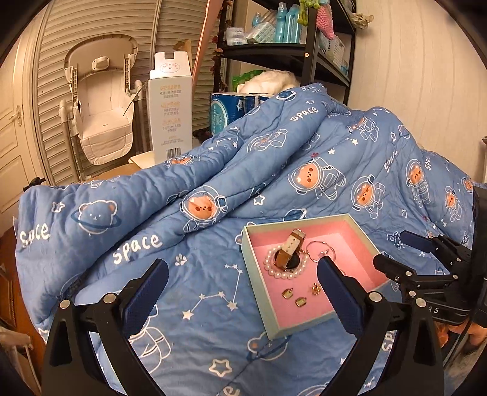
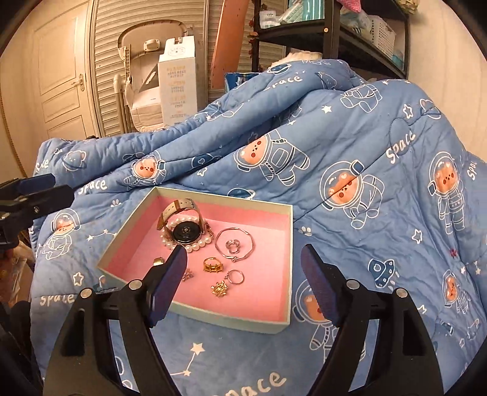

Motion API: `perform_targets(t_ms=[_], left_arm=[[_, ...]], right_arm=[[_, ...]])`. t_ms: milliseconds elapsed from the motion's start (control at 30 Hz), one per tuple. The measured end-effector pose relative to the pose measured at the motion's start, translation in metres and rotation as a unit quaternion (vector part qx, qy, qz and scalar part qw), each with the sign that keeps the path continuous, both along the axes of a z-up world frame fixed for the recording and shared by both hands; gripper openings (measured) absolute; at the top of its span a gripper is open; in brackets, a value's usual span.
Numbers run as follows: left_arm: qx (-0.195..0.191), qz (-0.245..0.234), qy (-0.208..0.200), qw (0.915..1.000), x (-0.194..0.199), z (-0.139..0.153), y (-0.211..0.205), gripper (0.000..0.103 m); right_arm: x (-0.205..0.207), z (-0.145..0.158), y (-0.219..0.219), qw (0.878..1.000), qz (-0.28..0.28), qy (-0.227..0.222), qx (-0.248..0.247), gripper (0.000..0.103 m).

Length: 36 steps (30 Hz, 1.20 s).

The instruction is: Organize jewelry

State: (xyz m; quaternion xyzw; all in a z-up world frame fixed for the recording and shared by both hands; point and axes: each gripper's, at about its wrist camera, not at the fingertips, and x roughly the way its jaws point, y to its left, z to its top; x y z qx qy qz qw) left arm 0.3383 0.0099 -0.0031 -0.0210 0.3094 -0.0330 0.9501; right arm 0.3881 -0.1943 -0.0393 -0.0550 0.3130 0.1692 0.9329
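A pale green box with a pink lining (image 1: pixel 254 262) (image 2: pixel 286 262) lies on the blue quilt. In it are a watch (image 2: pixel 182 227) (image 1: pixel 290 248) inside a pearl bracelet (image 2: pixel 197 245) (image 1: pixel 281 275), a thin silver bangle (image 2: pixel 251 243), a clear ring (image 2: pixel 232 246), a gold ring (image 2: pixel 213 264), a silver ring (image 2: pixel 235 277) and small gold pieces (image 2: pixel 219 289) (image 1: pixel 287 293). My left gripper (image 1: pixel 242 289) is open and empty, just left of the box. My right gripper (image 2: pixel 243 274) is open and empty, low over the box's near edge. Each gripper also shows in the other view: the right (image 1: pixel 417 252), the left (image 2: pixel 33 189).
The blue space-bear quilt (image 1: pixel 188 170) (image 2: pixel 365 137) bunches up in folds behind the box. Beyond it stand a white carton (image 1: pixel 170 106), a baby chair (image 1: pixel 103 100), a black shelf with bottles (image 1: pixel 292 27) and a door (image 2: pixel 61 76).
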Motion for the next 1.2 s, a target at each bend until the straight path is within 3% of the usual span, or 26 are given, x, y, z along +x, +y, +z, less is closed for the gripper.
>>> perform_targets(t_ms=[200, 400, 600, 833, 933, 1033, 1200], left_arm=[[0.041, -0.012, -0.017, 0.999, -0.042, -0.007, -0.012, 0.096], [0.053, -0.022, -0.03, 0.9979, -0.092, -0.005, -0.016, 0.096], [0.017, -0.022, -0.037, 0.9989, -0.154, -0.001, -0.016, 0.096], [0.014, -0.014, -0.033, 0.9993, -0.216, -0.002, -0.023, 0.096], [0.01, -0.002, -0.036, 0.9993, -0.238, -0.001, -0.021, 0.096], [-0.009, 0.006, -0.04, 0.9991, -0.257, -0.002, -0.017, 0.096], [-0.011, 0.011, -0.052, 0.9985, -0.277, -0.005, -0.017, 0.096]], right_arm=[[-0.052, 0.005, -0.005, 0.999, -0.01, -0.019, 0.041, 0.087], [-0.106, 0.006, -0.005, 0.998, -0.039, -0.027, 0.049, 0.087], [-0.169, 0.006, -0.009, 0.994, -0.089, -0.032, 0.048, 0.087], [-0.235, 0.012, -0.012, 0.991, -0.125, -0.036, 0.01, 0.087], [-0.262, 0.018, -0.017, 0.988, -0.144, -0.047, 0.012, 0.087], [-0.286, 0.023, -0.019, 0.987, -0.15, -0.052, 0.025, 0.095], [-0.313, 0.027, -0.016, 0.986, -0.15, -0.071, 0.025, 0.095]])
